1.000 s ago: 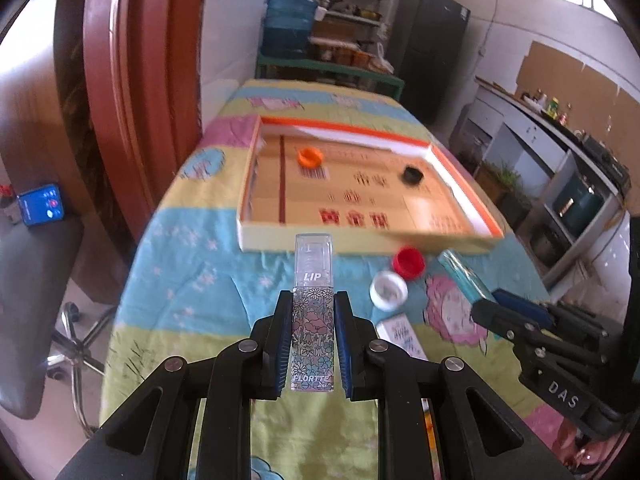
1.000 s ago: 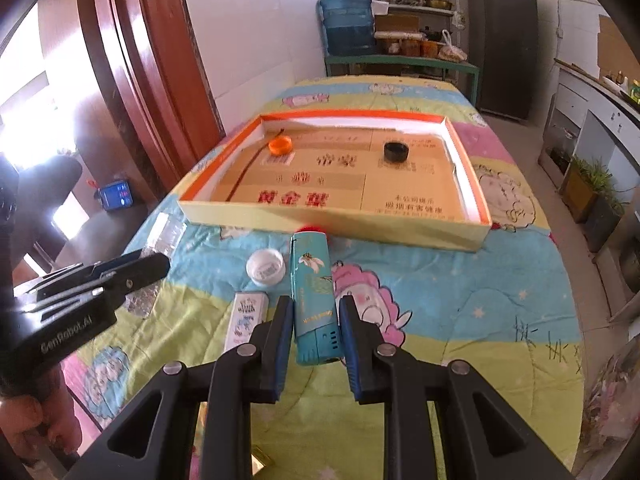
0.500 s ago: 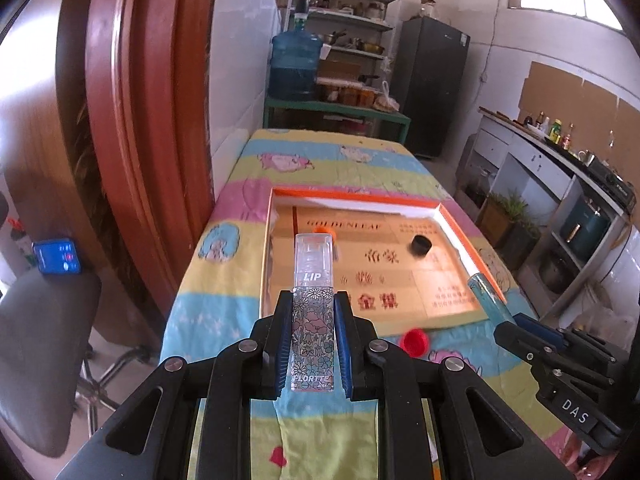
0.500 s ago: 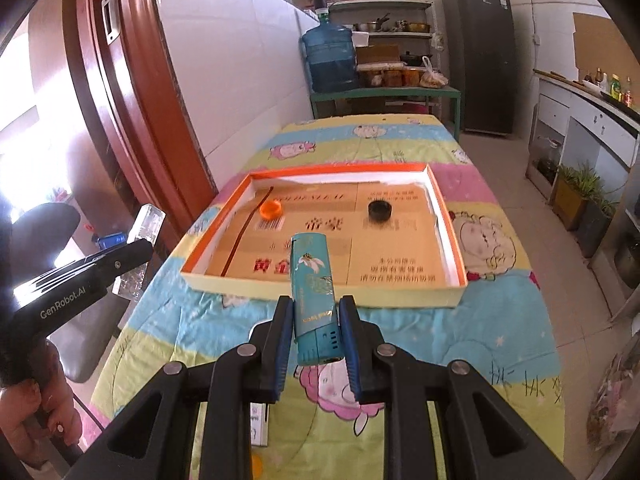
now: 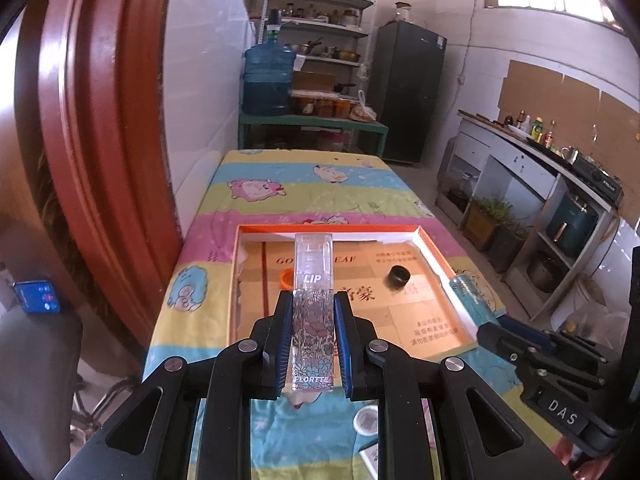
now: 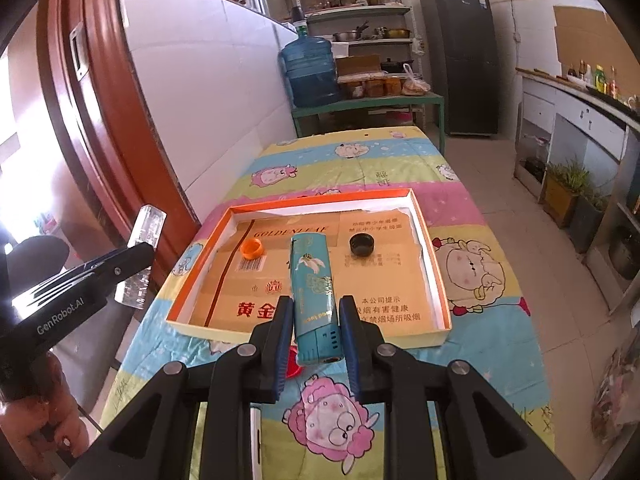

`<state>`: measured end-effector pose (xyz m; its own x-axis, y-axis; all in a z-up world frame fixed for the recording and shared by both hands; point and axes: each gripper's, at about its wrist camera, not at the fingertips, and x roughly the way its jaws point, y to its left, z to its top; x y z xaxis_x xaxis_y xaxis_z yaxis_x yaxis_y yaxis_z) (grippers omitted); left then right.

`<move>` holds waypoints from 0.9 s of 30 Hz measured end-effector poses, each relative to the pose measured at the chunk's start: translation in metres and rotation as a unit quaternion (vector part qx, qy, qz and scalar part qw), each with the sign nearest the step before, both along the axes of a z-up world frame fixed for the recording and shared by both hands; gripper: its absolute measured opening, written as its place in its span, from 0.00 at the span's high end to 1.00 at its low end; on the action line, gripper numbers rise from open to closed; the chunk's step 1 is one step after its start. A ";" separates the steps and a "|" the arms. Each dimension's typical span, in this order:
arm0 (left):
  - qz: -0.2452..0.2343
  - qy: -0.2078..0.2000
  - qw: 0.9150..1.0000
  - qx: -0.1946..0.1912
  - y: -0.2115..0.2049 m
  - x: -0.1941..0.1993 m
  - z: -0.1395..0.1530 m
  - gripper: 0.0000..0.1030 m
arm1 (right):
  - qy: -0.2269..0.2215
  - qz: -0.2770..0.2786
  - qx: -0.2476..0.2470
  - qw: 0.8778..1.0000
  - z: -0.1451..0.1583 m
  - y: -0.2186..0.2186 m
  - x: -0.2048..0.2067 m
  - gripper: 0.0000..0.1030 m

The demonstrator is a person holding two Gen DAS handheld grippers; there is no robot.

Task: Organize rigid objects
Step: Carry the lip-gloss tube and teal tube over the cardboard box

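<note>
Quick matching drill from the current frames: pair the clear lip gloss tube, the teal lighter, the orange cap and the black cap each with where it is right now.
Things:
1. clear lip gloss tube
2. teal lighter
3. orange cap
4. black cap

Places:
A. on the floor of the cardboard tray, toward its right side
B. clamped in the left tool
C. on the tray floor, toward its left side
D. clamped in the right tool

Pairs: 1-B, 2-D, 3-C, 4-A

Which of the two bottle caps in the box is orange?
The orange cap lies toward the box's left side, by the barcode; the black cap sits toward the right.
</note>
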<state>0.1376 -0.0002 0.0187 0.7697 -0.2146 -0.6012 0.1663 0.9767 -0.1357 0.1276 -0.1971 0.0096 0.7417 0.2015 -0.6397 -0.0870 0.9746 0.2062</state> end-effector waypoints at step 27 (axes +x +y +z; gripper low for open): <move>-0.035 0.063 0.997 -0.006 -0.027 0.065 -0.047 0.80 | 0.028 -0.015 0.009 0.999 -0.024 -0.011 0.039 0.77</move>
